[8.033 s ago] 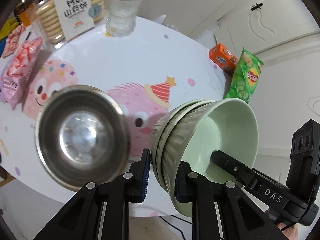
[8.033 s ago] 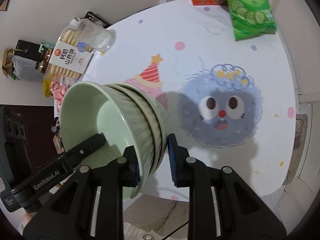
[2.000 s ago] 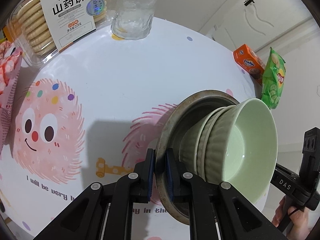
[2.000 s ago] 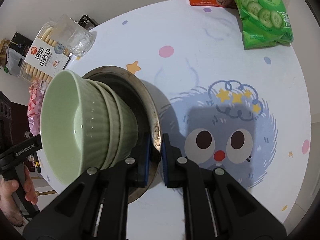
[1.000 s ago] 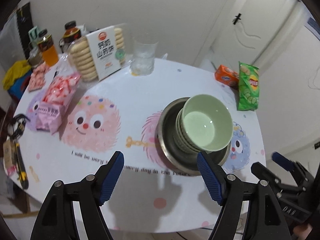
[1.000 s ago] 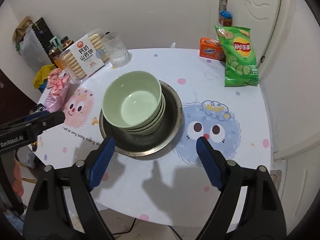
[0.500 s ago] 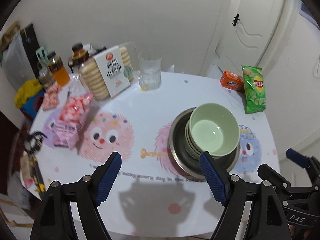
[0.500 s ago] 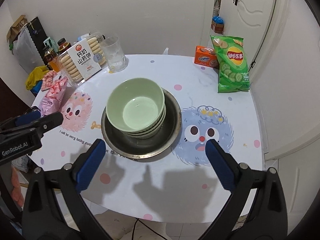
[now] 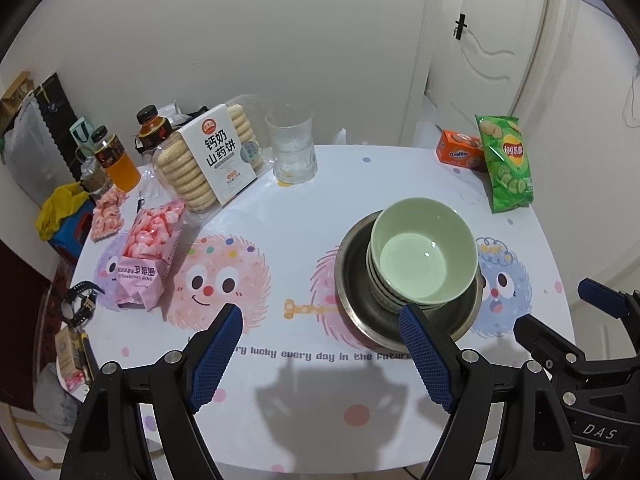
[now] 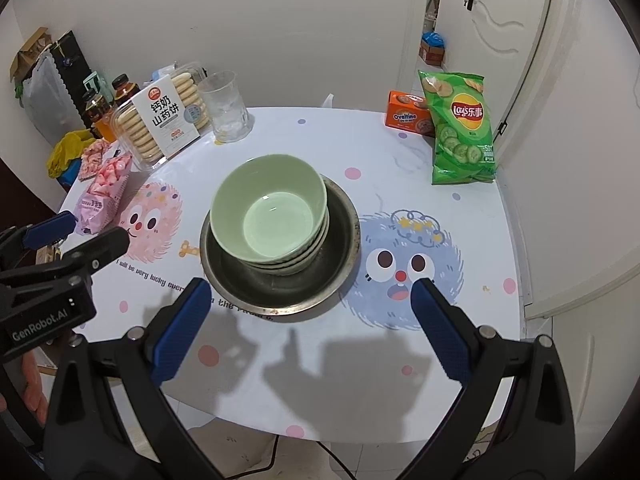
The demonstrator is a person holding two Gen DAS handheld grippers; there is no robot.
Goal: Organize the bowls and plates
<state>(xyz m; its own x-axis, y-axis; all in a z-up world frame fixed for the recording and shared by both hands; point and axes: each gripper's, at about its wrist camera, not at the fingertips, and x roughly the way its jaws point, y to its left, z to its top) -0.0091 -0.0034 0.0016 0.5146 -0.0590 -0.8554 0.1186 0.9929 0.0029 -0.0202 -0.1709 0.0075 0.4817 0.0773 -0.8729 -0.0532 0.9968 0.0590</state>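
A stack of pale green ribbed bowls (image 9: 424, 256) sits inside a wide steel bowl (image 9: 352, 292) on the round white table (image 9: 320, 380). The same green stack (image 10: 272, 208) and steel bowl (image 10: 340, 264) show in the right wrist view, mid-table. My left gripper (image 9: 320, 316) is open and empty, held above the table's front edge, left of the bowls. My right gripper (image 10: 308, 292) is open and empty, held above and in front of the steel bowl. Each gripper shows in the other's view: the right one (image 9: 592, 316) and the left one (image 10: 80, 228).
At the back stand a biscuit box (image 9: 216, 156), a glass cup (image 9: 292, 144), juice bottles (image 9: 116, 156), an orange Ovaltine box (image 9: 460, 154) and a green chip bag (image 9: 506, 164). A pink sweets bag (image 9: 144, 260) lies at the left. A white door (image 9: 520, 40) is behind.
Both grippers have pulled a little further back and up from the bowls, still wide open. The stacked bowls rest unmoved in the steel bowl.
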